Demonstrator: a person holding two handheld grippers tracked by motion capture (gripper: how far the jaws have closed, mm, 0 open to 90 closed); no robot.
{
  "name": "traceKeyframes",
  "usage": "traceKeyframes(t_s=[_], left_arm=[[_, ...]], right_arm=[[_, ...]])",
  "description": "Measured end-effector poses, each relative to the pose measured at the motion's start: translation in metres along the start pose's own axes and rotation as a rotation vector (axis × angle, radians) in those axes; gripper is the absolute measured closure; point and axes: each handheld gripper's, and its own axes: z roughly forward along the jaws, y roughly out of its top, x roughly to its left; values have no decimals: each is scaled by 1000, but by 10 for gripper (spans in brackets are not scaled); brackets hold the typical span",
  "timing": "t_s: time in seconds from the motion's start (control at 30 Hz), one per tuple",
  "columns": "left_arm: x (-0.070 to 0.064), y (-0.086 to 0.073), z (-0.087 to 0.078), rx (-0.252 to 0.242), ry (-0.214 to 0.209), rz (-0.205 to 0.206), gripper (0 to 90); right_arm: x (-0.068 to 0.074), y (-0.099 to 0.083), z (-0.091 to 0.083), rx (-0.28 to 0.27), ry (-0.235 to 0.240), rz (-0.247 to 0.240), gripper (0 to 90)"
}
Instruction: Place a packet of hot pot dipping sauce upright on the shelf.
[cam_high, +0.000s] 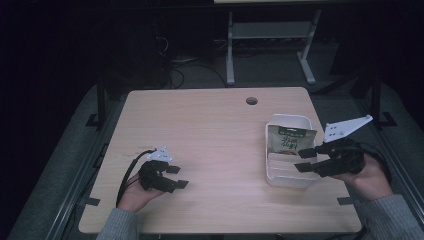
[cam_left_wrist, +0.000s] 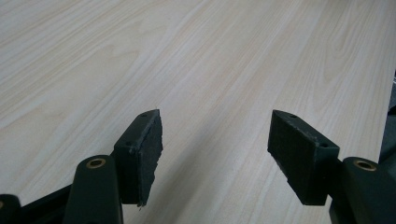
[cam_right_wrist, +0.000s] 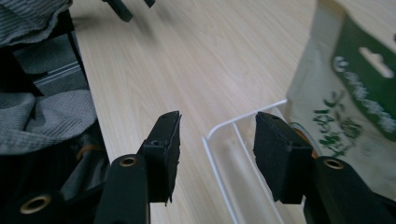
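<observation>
A white plastic bin (cam_high: 272, 150) stands on the right side of the wooden table (cam_high: 210, 125). A beige snack pouch with a green header (cam_high: 290, 140) leans upright inside it. My right gripper (cam_high: 305, 160) hovers open over the bin's near right part, jaws pointing left. In the right gripper view the bin's rim (cam_right_wrist: 243, 119) passes between the jaws of my right gripper (cam_right_wrist: 217, 140), with the pouch (cam_right_wrist: 345, 93) to the right. My left gripper (cam_high: 176, 177) rests open at the table's front left, holding nothing. My left gripper (cam_left_wrist: 215, 140) has bare wood between its jaws.
A round cable hole (cam_high: 251, 101) sits near the table's far edge. White desk legs (cam_high: 230, 50) stand on the dark floor beyond. A grey sleeve (cam_right_wrist: 42, 107) shows at the left of the right gripper view.
</observation>
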Motion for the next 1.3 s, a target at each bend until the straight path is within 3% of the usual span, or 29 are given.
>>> traceKeyframes(t_s=[0.7,1.3], left_arm=[[1,-1,-1,4,2,5,345],[2,-2,-2,7,6,3,328]], right_arm=[[23,13,65,18,118,-27,445],[34,27,105,30,164,-24,371]])
